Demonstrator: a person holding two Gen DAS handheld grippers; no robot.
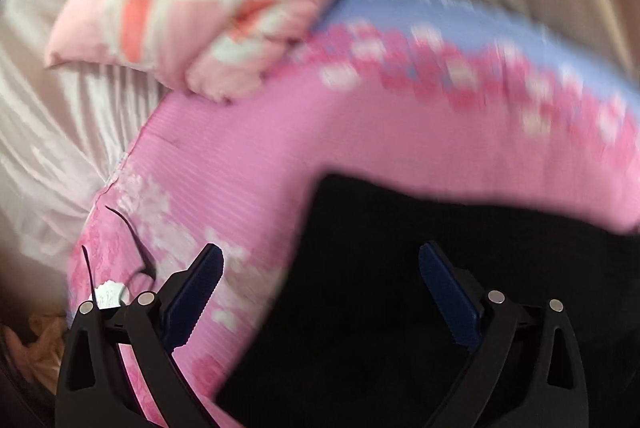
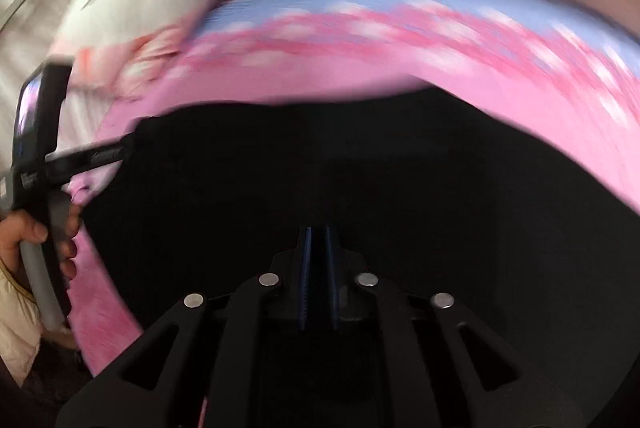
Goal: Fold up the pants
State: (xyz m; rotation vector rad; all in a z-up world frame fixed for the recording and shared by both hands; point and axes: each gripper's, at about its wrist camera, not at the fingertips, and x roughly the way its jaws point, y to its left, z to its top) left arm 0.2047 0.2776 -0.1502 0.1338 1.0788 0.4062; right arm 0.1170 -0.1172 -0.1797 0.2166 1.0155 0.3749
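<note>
Left wrist view: we see our left gripper (image 1: 320,264) with its jaws spread wide, nothing between the blue pads. The left finger (image 1: 200,288) hangs over the pink blanket (image 1: 400,132); the right finger sits over the black pants (image 1: 400,268). Whether either pad touches cloth we cannot tell. A small white tag (image 1: 109,295) lies just left of the gripper. A pink-and-white pillow (image 1: 208,4) rests at the blanket's far left edge.

Right wrist view: our right gripper (image 2: 319,240) has its jaws closed together, pads nearly touching, above the pants (image 2: 360,156); any fabric pinched is too dark to make out. The pants lie spread on the blanket. At far left, a hand (image 2: 24,240) grips a handle.

No containers in view.
</note>
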